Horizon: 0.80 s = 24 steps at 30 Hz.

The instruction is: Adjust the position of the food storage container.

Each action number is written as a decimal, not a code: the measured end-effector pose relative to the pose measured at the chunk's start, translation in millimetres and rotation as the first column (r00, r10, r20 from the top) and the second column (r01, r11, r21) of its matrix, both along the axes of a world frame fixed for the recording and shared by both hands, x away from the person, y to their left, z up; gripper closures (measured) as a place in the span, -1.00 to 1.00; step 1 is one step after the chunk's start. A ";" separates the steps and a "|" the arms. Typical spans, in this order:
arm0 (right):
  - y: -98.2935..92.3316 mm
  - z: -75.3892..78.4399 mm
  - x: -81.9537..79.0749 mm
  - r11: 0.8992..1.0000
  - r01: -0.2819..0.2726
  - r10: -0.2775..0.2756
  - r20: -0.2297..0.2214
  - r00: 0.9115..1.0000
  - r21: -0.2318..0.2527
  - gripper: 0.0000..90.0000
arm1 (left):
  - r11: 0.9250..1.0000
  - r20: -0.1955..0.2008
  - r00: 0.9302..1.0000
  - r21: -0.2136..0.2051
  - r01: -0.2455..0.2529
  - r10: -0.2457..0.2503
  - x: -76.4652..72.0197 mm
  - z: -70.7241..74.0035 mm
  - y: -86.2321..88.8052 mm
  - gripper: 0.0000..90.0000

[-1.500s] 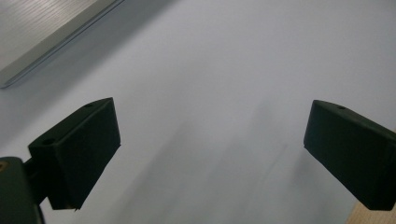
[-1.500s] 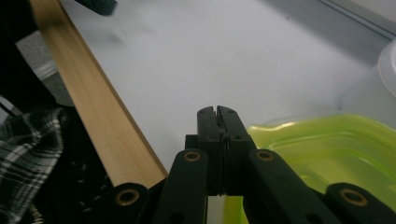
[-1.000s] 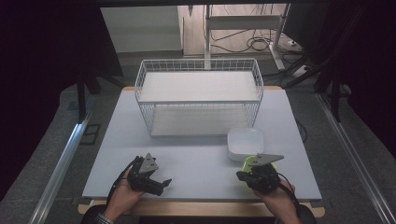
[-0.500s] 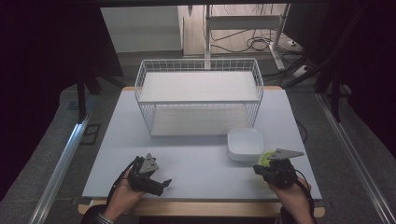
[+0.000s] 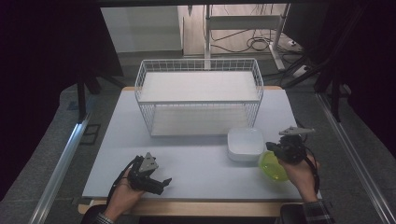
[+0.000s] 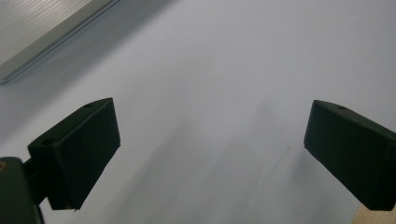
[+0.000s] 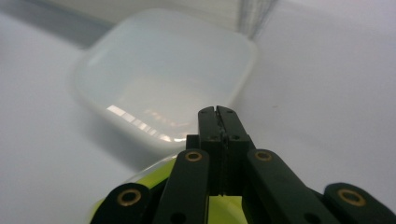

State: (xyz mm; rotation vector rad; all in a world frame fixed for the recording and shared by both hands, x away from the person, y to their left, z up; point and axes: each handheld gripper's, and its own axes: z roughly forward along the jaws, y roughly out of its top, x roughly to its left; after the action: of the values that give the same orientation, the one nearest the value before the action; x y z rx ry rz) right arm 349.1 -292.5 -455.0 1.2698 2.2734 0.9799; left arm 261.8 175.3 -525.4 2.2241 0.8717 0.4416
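Observation:
A translucent yellow-green bowl [image 5: 272,167] hangs tilted just above the table's front right, and my right gripper [image 5: 279,153] is shut on its rim. In the right gripper view the two jaws are pressed together at the right gripper [image 7: 218,113], with the bowl [image 7: 140,186] below them. A white square dish [image 5: 245,143] lies just left of the bowl and appears ahead of the jaws, the dish [image 7: 163,74] looking empty. My left gripper [image 5: 156,179] rests open at the table's front left; the left gripper [image 6: 210,126] has only bare table between its jaws.
A white wire basket [image 5: 201,98] with a flat shelf on top stands at the middle back of the pale table [image 5: 196,158]. The table's wooden front edge [image 5: 196,207] runs close behind both hands. Cables and stands lie on the floor beyond.
My right gripper has carried the yellow-green bowl to the right and slightly up, from in front of the white dish to its right side. The left gripper has stayed put.

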 end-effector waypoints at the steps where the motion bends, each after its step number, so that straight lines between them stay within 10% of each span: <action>1: -0.7 -1.3 4.9 1.000 0.006 -0.006 -0.009 1.000 -0.006 0.99 | 1.000 0.000 1.000 0.002 -0.001 0.001 0.1 -0.1 0.0 -0.92; 8: 7.2 -11.4 32.3 0.998 0.021 -0.025 -0.077 0.997 -0.060 0.99 | 1.000 0.001 1.000 0.010 0.002 -0.002 0.5 -0.2 0.3 -0.92; 24: 55.7 -11.5 33.7 0.994 -0.090 0.084 -0.095 0.992 -0.062 0.99 | 1.000 -0.051 0.999 -0.009 -0.012 0.012 20.2 8.1 -10.0 -0.93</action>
State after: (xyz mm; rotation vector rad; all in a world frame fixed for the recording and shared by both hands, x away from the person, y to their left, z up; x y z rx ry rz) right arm 382.8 -236.9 -466.6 1.2212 2.4289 0.8839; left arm 282.1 165.4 -517.3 2.2318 0.9120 0.3874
